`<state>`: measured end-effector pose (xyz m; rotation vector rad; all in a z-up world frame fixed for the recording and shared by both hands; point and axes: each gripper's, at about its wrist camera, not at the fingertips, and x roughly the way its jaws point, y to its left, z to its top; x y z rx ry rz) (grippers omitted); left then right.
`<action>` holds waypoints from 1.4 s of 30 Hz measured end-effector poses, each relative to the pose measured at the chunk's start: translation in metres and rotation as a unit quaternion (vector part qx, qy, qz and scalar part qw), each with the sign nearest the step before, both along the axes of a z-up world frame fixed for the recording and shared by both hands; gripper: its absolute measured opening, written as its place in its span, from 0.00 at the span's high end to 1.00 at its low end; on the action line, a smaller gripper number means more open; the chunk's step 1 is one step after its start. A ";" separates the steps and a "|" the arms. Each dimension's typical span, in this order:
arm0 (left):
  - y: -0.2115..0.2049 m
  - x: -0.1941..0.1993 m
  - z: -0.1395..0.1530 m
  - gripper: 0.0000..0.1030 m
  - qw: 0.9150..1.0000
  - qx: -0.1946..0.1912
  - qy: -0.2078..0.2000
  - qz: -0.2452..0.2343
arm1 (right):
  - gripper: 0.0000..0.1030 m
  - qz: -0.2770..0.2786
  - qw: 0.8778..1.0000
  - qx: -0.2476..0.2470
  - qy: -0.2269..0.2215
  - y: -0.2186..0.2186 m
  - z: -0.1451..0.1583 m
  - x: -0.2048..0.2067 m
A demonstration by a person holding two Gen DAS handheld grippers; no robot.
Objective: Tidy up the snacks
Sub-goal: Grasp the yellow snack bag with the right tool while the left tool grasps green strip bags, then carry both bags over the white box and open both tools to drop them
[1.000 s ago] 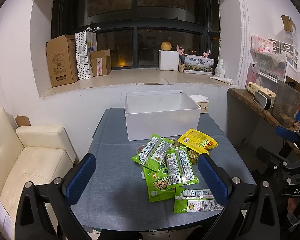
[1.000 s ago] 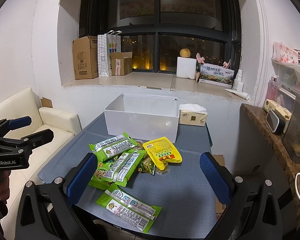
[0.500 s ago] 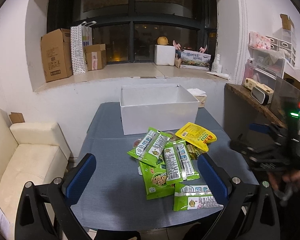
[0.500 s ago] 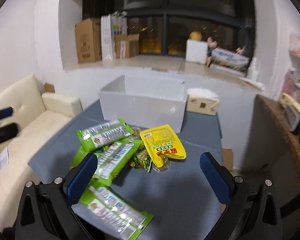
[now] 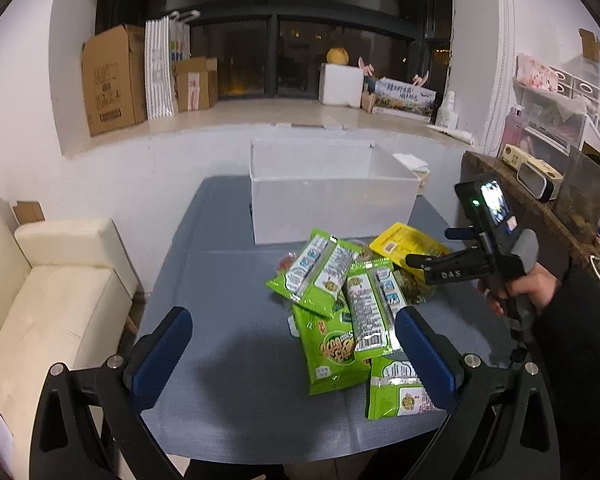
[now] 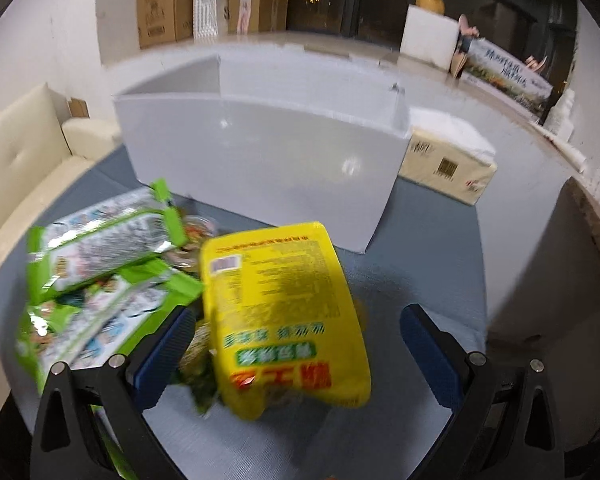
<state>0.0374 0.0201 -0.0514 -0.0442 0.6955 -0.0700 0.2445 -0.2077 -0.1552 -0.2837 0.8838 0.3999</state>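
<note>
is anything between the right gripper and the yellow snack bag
Nothing visible. The right gripper is open with the yellow snack bag lying between its fingers, on top of the pile. Green snack packs lie beside it to the left; the white box stands just behind.

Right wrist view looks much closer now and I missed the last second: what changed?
The right tongs moved forward and down over the yellow pack, jaws open astride it, nothing gripped yet. The left tongs stayed back, open. The green packs, white box and table lie as before.
</note>
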 end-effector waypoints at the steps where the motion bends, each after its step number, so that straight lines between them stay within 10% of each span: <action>1: 0.000 0.001 -0.002 0.00 1.000 0.001 0.003 -0.003 | 0.00 0.003 1.000 0.001 0.005 0.001 -0.003 0.001; 4: -0.004 0.004 -0.007 0.00 1.000 0.006 0.008 -0.010 | 0.02 0.009 1.000 0.010 0.016 0.002 -0.011 0.002; 6: -0.004 0.006 -0.008 0.00 1.000 0.003 0.010 -0.011 | 0.22 0.011 1.000 0.018 0.014 0.002 -0.012 0.001; 33: -0.027 0.165 -0.092 0.00 0.982 0.054 0.113 -0.144 | 0.27 -0.003 0.992 0.121 -0.044 -0.036 0.067 -0.113; 37: -0.031 0.174 -0.106 0.27 0.976 0.066 0.135 -0.160 | 0.27 -0.003 0.991 0.131 -0.041 -0.037 0.066 -0.122; 42: -0.033 0.172 -0.106 0.33 0.976 0.054 0.130 -0.168 | 0.27 -0.001 0.990 0.139 -0.037 -0.036 0.064 -0.124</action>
